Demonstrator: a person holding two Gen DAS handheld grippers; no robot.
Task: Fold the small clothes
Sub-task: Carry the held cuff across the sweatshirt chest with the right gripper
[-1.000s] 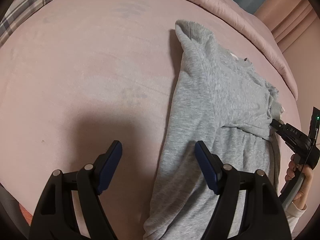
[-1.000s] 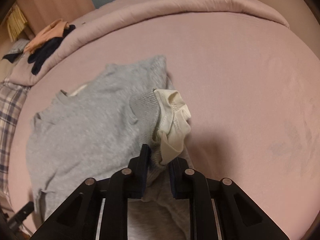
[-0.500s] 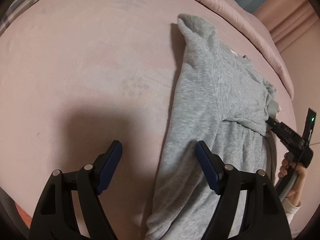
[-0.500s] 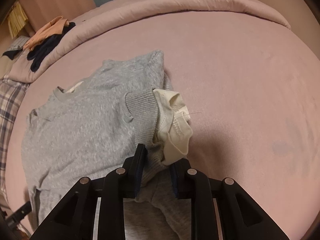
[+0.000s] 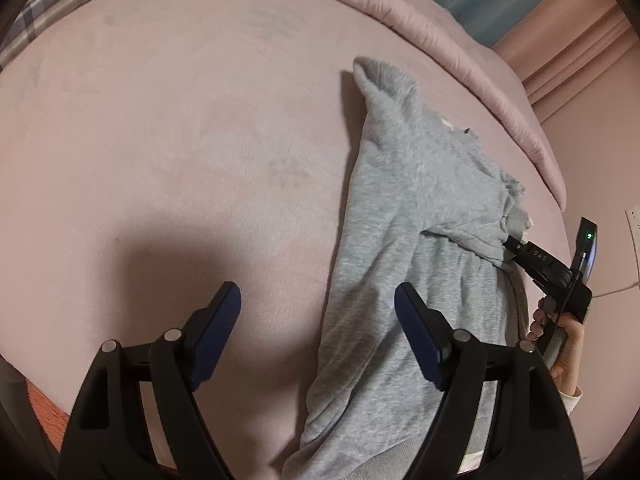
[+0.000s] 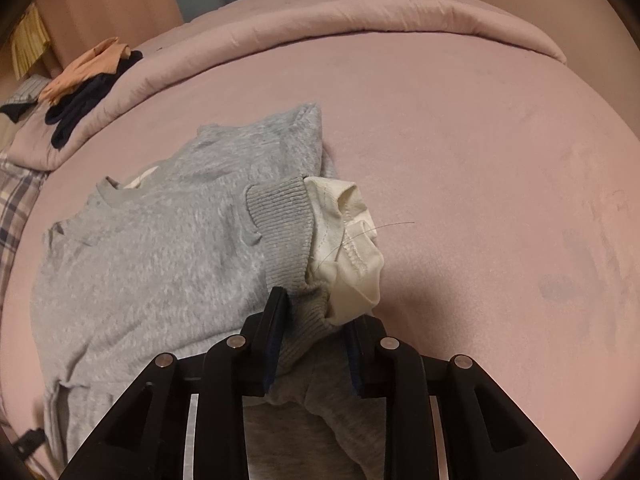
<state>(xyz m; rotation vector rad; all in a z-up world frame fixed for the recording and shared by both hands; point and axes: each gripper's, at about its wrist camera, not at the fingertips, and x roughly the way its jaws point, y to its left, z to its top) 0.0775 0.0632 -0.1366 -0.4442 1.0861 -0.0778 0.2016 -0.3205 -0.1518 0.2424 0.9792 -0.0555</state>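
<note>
On the bed point(image 5: 160, 128), the grey sweater point(image 5: 416, 216) is flanked by the left tongs point(image 5: 318, 312), spread empty; its cuff point(image 6: 280, 224) lies between the right tongs point(image 6: 316, 320), just opening.

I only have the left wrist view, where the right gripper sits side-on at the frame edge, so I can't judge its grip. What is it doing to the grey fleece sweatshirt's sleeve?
Observer: The right gripper has the ribbed grey cuff of the grey fleece sweatshirt bunched between its jaws, which have just been opening.
Operator: Anything sticking out of that cuff?
Observer: Yes, a crumpled cream fabric piece pokes out of the cuff's end, over the pink bed cover.
Operator: Is the sleeve folded in?
Observer: The cuff lies on top of the sweatshirt's body, near its right edge.
</note>
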